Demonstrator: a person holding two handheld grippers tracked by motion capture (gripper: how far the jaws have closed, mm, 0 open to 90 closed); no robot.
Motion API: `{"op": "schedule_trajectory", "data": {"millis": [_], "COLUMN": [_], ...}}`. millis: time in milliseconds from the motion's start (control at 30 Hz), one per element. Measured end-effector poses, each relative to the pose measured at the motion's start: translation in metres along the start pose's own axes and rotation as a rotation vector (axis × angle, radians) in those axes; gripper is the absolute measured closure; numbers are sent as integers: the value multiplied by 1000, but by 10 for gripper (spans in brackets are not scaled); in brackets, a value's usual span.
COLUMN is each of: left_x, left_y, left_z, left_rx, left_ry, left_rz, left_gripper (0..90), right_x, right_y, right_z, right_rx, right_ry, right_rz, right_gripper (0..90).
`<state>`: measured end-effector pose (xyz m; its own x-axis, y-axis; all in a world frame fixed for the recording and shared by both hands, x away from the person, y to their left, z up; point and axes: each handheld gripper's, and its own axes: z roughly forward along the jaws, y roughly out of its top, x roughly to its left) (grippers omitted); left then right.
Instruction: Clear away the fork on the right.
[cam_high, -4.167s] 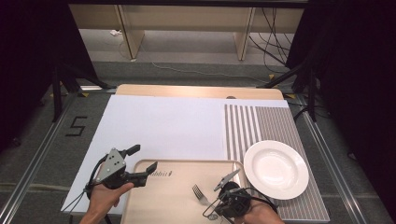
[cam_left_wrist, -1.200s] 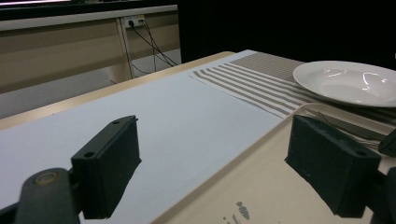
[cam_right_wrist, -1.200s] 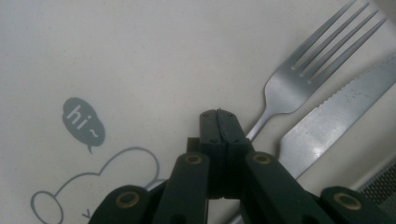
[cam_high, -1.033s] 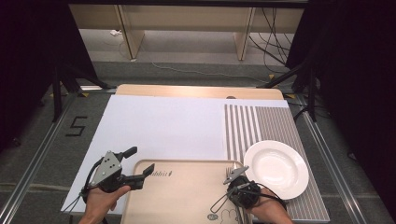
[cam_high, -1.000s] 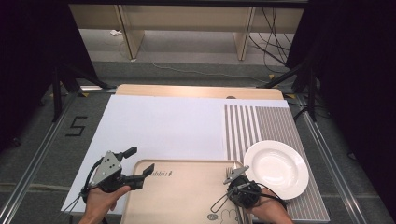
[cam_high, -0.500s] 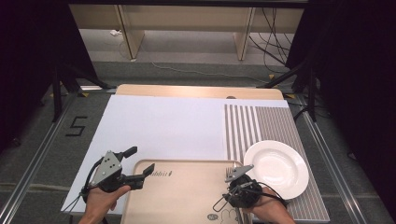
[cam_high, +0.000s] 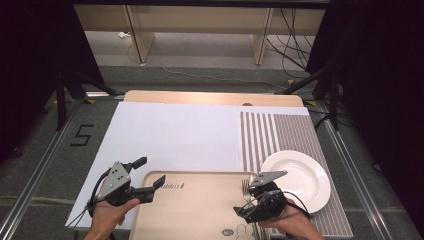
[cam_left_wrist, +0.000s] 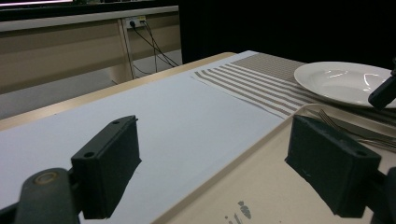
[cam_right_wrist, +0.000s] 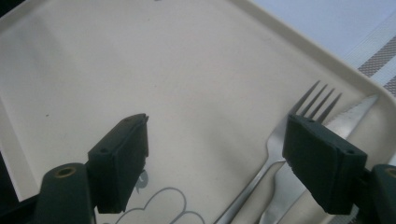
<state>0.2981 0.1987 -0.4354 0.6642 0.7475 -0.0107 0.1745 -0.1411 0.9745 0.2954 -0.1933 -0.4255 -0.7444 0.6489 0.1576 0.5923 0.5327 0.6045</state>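
both our grippers, left and right, gape wide and empty over the tray; fork and knife touch at its right edge, so we risk pinching both.

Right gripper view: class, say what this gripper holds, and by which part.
Nothing. The right gripper stands open over the beige plastic tray; the silver metal fork and knife lie loose beside one jaw.

You're facing a grey floor marked "5", a wooden bench with cables, and dark curtains
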Motion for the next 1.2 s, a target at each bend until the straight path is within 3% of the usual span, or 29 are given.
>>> {"op": "schedule_trajectory", "data": {"millis": [200, 733, 767, 833, 1067, 1133, 1200], "left_x": [0, 0, 0, 0, 0, 0, 0], "left_y": [0, 0, 0, 0, 0, 0, 0], "left_z": [0, 0, 0, 0, 0, 0, 0], "left_rx": [0, 0, 0, 0, 0, 0, 0], "left_ry": [0, -2, -2, -3, -2, -2, -2], "left_rz": [0, 1, 0, 0, 0, 0, 0], "left_gripper": [164, 164, 164, 164, 164, 164, 164], "right_x": [-7, -24, -26, -29, -42, -46, -51], "right_y": [-1, -4, -4, -6, -10, -11, -13], "right_z": [-10, -31, -34, -34, -44, -49, -51], "right_rx": [-20, -99, -72, -113, -133, -113, -142], "right_ry": [35, -51, -47, -62, -89, -88, -95], "right_rz": [39, 95, 96, 105, 138, 151, 147], "right_gripper": [201, 193, 194, 193, 188, 187, 184]}}
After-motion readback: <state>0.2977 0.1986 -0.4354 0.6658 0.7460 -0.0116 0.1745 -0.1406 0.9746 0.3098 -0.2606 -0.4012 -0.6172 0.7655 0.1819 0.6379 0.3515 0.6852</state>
